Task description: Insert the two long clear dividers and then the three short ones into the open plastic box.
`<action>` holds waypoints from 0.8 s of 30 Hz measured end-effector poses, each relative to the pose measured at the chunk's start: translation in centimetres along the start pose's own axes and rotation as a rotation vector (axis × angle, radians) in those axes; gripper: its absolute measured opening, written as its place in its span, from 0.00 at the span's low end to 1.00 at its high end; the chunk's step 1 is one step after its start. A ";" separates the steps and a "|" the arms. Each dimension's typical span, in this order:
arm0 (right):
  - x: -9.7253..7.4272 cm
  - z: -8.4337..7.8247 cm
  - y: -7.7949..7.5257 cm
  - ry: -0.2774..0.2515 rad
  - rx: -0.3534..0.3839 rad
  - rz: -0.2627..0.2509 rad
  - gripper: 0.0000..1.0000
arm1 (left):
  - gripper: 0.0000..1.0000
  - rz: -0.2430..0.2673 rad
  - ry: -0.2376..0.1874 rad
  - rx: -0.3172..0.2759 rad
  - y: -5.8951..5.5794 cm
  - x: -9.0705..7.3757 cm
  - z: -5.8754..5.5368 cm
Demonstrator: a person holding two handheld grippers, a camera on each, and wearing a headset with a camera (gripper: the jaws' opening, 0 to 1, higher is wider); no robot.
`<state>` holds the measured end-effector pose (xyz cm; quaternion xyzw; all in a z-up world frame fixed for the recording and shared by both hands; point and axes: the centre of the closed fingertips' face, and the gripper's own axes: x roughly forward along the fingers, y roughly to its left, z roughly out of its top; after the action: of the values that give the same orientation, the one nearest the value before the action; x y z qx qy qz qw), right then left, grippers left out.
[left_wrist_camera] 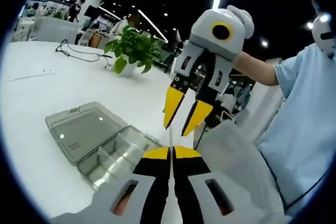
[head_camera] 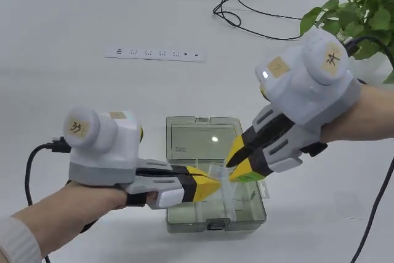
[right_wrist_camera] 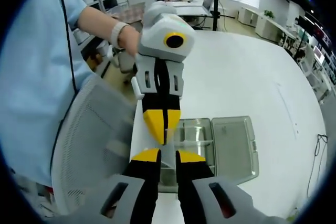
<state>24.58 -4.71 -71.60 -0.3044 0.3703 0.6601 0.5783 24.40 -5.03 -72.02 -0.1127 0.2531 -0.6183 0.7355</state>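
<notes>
The open clear plastic box lies on the white table near the front edge, its lid folded flat behind it; clear dividers stand inside. My left gripper reaches in from the left above the box, shut on a thin clear divider. In the left gripper view that divider shows edge-on, rising from the closed jaws. My right gripper comes down from the right and is open, one jaw on each side of the divider's far end. The left gripper faces it tip to tip.
A white power strip lies across the middle of the table, with a black cable behind it and a green plant at the far right. A grey mesh chair stands beside the table's near edge.
</notes>
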 end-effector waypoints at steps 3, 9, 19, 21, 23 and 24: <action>0.2 0.0 0.2 0.015 0.011 0.034 0.09 | 0.00 -0.014 0.020 0.080 -0.2 0.0 -0.2; 0.5 0.2 0.9 0.028 0.030 0.084 0.05 | 0.00 -0.034 -0.001 0.108 -0.9 -0.1 -0.1; 0.7 0.0 1.5 0.056 0.024 0.131 0.03 | 0.00 -0.017 0.002 0.121 -1.0 -0.1 -0.4; 0.7 0.2 1.4 0.057 0.006 0.123 0.02 | 0.00 0.000 -0.001 0.114 -0.7 -0.2 -0.2; 0.7 0.3 1.3 0.054 -0.002 0.117 0.02 | 0.00 0.013 0.002 0.115 -0.5 -0.4 -0.1; 0.8 0.5 1.3 0.053 -0.006 0.116 0.02 | 0.00 0.019 0.004 0.116 -0.5 -0.5 -0.1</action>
<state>23.22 -3.97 -71.78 -0.3017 0.4004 0.6853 0.5283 23.90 -4.63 -71.76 -0.0659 0.2194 -0.6252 0.7461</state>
